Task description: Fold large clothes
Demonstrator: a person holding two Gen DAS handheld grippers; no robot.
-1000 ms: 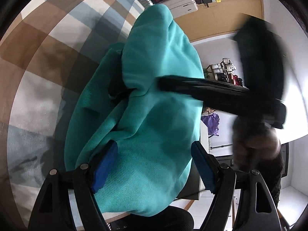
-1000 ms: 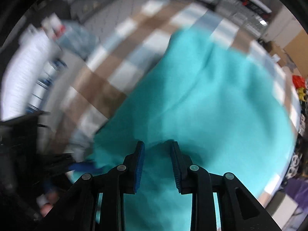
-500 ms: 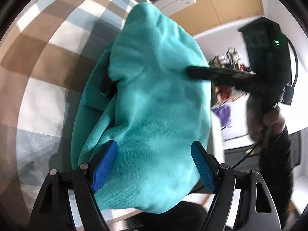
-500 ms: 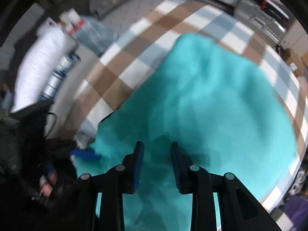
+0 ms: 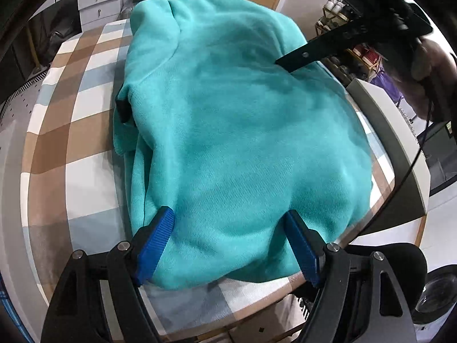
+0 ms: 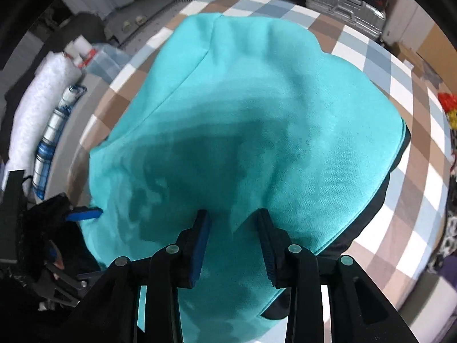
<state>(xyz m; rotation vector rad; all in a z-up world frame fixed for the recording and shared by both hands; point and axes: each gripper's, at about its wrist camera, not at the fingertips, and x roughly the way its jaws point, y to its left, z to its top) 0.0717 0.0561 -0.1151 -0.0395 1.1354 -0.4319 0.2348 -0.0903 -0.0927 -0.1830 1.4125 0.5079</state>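
On the checked tablecloth point(image 5: 85, 91) lay the teal sweatshirt point(image 5: 242, 131), folded into a thick bundle near the table's edge. Left gripper point(image 5: 228, 245) stood wide open above its near hem, pads clear of cloth. Right gripper point(image 6: 232, 245) was opening, fabric between its jaws, nothing pinched.
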